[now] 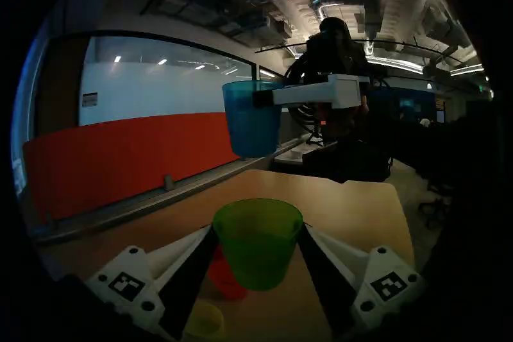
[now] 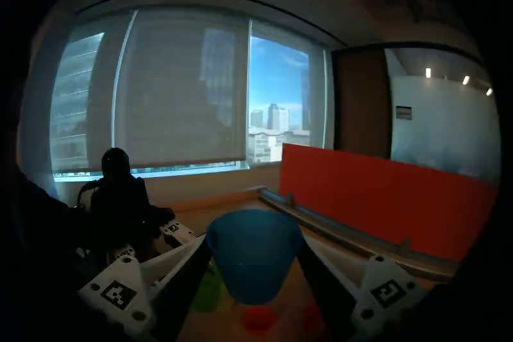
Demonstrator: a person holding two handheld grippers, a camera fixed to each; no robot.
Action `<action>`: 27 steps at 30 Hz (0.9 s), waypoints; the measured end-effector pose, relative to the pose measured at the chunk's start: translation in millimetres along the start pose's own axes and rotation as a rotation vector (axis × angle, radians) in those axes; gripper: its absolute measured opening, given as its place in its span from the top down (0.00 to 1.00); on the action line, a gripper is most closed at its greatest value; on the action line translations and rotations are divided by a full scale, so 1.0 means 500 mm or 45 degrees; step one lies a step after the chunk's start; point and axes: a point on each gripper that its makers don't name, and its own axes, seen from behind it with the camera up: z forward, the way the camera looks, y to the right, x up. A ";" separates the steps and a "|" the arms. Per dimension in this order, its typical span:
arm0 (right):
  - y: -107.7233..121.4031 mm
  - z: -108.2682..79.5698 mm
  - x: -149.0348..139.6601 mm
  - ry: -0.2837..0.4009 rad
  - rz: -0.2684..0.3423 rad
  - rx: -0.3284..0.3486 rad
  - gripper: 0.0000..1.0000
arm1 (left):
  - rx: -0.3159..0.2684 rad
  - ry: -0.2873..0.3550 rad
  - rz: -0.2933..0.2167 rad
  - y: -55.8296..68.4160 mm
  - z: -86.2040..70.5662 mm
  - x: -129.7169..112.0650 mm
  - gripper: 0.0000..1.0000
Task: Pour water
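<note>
My left gripper [image 1: 258, 233] is shut on a green plastic cup [image 1: 258, 246], held upright just above the wooden table [image 1: 359, 207]. Higher up and farther off, a blue cup [image 1: 251, 117] hangs upright in the air, gripped at its rim by my right gripper [image 1: 256, 95]. In the right gripper view the same blue cup [image 2: 253, 258] sits between the fingers of my right gripper [image 2: 253, 246], and the green cup [image 2: 208, 290] shows low on the left behind a finger. I cannot tell whether either cup holds water.
A red cup [image 1: 224, 276] and a yellow cup [image 1: 205, 319] stand on the table under the green one. Red cups [image 2: 260, 317] also lie below the blue cup. An orange partition [image 1: 128, 156] with a metal rail runs along the table's far edge. A person [image 1: 336, 53] stands behind.
</note>
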 end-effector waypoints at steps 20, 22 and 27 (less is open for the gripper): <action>0.023 -0.029 -0.089 -0.093 0.013 -0.032 0.08 | -0.011 -0.109 0.012 0.003 -0.007 -0.054 0.14; 0.026 -0.034 -0.102 -0.114 0.008 -0.034 0.08 | -0.014 -0.136 0.018 0.004 -0.007 -0.064 0.14; 0.033 -0.046 -0.134 -0.173 -0.032 -0.049 0.08 | -0.020 -0.198 0.028 0.008 -0.005 -0.090 0.14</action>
